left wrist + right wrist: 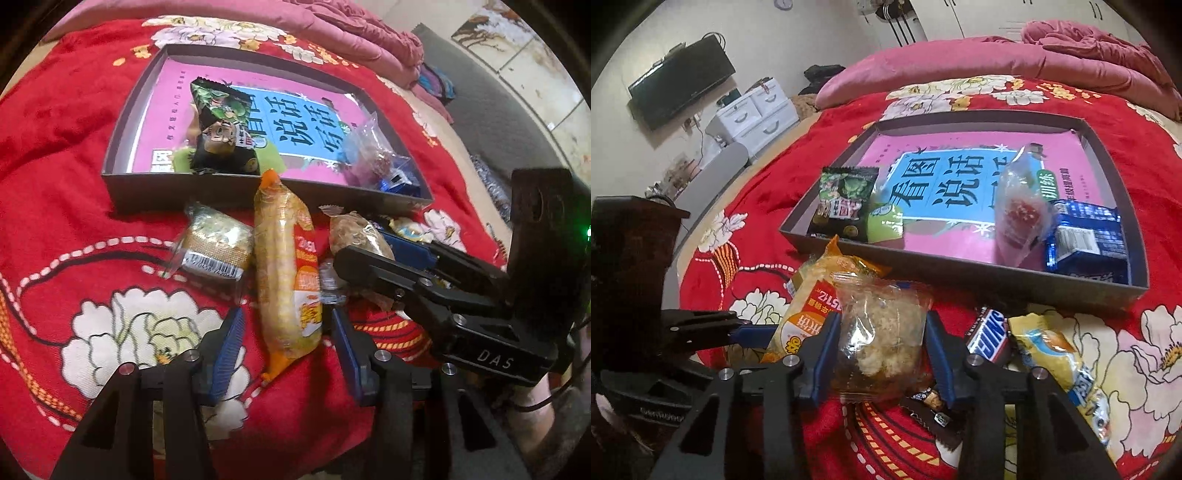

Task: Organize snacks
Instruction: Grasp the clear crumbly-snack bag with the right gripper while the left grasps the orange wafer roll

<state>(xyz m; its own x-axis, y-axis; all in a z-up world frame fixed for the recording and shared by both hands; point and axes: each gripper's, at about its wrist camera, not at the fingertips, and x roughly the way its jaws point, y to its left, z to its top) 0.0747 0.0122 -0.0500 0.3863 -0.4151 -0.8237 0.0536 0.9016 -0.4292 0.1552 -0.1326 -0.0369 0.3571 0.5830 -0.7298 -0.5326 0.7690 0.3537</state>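
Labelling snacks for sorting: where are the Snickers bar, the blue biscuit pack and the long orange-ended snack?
Snickers bar (988,334), right wrist view, lettered wrapper.
Blue biscuit pack (1086,236), right wrist view, top face.
Long orange-ended snack (286,266), left wrist view, mid-body.

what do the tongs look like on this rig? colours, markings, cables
Both tongs, left and right, are matte black linkage frames with silver pivot pins and ribbed blue finger pads. The right one's body carries white "DAS" lettering, a boxy black mount with a green light beside it, and a thin black cable. No sleeve shows.
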